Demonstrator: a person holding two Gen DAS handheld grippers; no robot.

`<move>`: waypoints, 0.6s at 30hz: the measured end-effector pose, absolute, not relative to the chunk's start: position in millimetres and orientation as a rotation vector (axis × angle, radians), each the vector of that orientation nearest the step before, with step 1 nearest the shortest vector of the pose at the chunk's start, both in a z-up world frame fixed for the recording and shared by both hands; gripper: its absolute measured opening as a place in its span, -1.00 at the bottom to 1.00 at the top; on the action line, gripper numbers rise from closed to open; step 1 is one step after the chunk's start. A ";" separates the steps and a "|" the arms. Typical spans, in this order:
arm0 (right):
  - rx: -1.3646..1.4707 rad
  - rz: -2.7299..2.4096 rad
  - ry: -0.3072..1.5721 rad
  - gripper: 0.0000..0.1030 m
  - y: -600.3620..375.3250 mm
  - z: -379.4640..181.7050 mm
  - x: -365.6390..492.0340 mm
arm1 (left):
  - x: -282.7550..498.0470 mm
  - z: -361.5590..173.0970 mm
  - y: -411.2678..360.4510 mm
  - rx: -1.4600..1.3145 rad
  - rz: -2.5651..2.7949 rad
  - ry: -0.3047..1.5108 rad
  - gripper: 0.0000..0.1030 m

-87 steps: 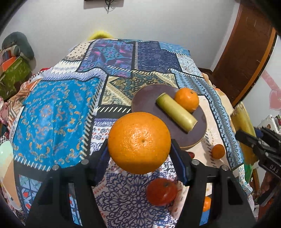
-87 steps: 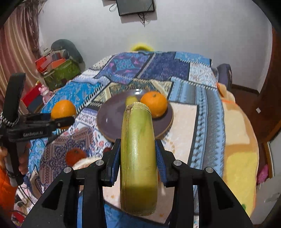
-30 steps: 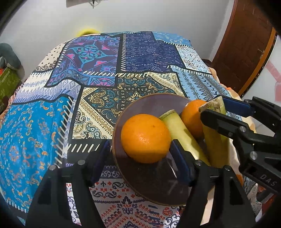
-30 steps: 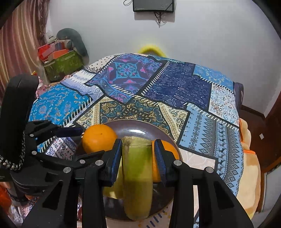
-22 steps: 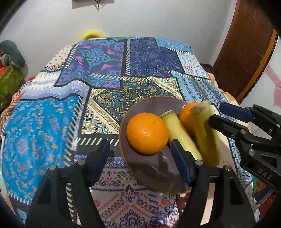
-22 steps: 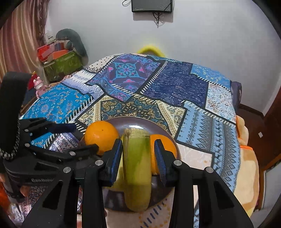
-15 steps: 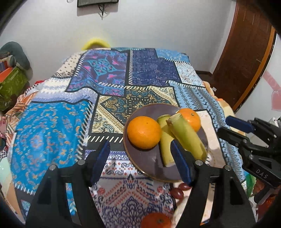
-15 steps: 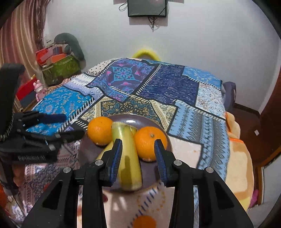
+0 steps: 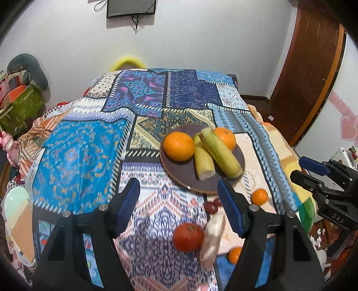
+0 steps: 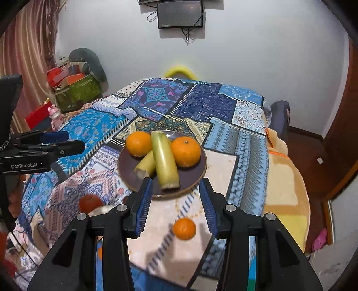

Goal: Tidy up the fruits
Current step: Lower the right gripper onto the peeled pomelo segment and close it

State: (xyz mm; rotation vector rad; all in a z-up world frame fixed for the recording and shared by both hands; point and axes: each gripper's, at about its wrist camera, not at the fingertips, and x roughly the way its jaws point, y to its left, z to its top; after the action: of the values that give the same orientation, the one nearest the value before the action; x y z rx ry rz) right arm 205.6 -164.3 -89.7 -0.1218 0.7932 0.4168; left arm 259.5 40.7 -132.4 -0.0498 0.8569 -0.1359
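A dark round plate lies on the patterned bedspread and holds two oranges and two green-yellow stalk pieces. My left gripper is open and empty, pulled back above the spread in front of the plate. My right gripper is open and empty, just short of the plate. A red-orange fruit, a pale peeled piece, small oranges and dark red fruits lie loose on the spread near the front.
The bed's right edge drops to a yellow blanket and a wooden door. Boxes and a cushion are piled at the left wall. A screen hangs on the back wall.
Both grippers opened and let go: the orange and the second stalk piece now rest on the plate. Both grippers have drawn back and up from the plate.
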 end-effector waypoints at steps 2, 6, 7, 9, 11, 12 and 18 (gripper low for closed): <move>-0.119 0.420 0.794 -0.17 -164.8 -88.9 196.9 | 251.1 -133.2 40.8 -0.047 -0.136 0.860 0.38; -0.127 0.431 0.797 0.00 -158.8 -92.1 180.6 | 231.0 -141.4 42.4 -0.034 -0.136 0.880 0.39; -0.131 0.435 0.799 0.00 -156.7 -93.2 177.2 | 227.3 -145.0 43.6 -0.035 -0.136 0.889 0.39; -0.133 0.446 0.807 0.04 -153.5 -96.4 171.6 | 220.1 -155.4 47.2 -0.042 -0.131 0.914 0.39; -0.132 0.456 0.814 0.13 -149.7 -101.2 166.5 | 215.3 -166.9 50.7 -0.049 -0.122 0.940 0.39; -0.135 0.461 0.820 0.21 -146.6 -105.1 164.8 | 213.0 -174.2 52.8 -0.054 -0.116 0.957 0.39; -0.163 0.490 0.881 0.25 -129.7 -129.0 157.9 | 204.4 -214.8 55.9 -0.073 -0.110 1.046 0.39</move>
State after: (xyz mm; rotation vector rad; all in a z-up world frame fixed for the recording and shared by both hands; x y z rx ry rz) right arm 157.9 -129.7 -129.0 -0.1629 0.8813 0.4900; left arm 204.4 55.9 -214.8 -0.0725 1.0460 -0.1101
